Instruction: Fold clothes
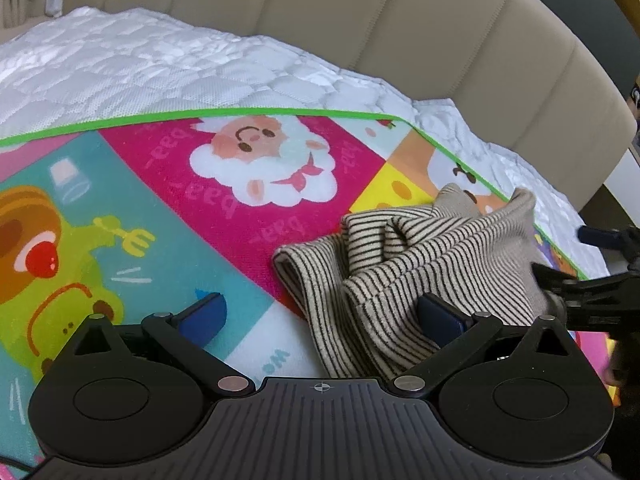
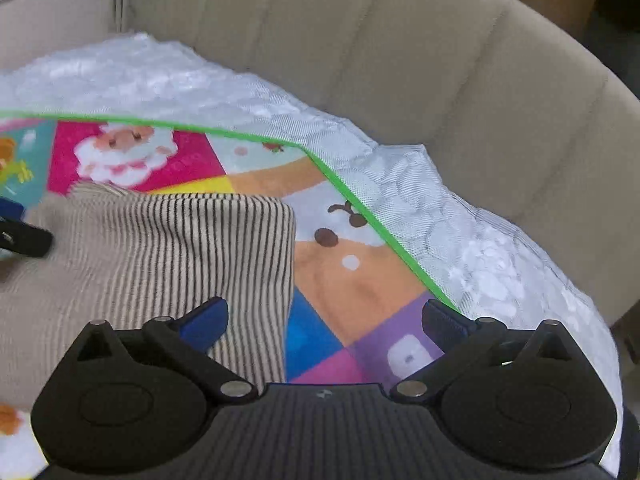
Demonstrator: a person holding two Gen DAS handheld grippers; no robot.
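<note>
Left wrist view: striped top lies bunched on mat; both grippers have jaws spread, holding nothing. Best pinch a hem edge, pull flat.

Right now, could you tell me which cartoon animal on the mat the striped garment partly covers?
The bear at the mat's corner: the striped garment overlaps it, while the sheep and frog lie uncovered.

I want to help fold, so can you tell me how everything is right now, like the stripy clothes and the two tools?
Striped garment: crumpled in a loose heap on the mat, not folded yet.
Left tool: open, holding nothing, one finger against the garment.
Right tool: open, holding nothing, over the garment's edge.
Play mat: spread flat on the bed.
White quilted cover: laid out under the mat.
</note>
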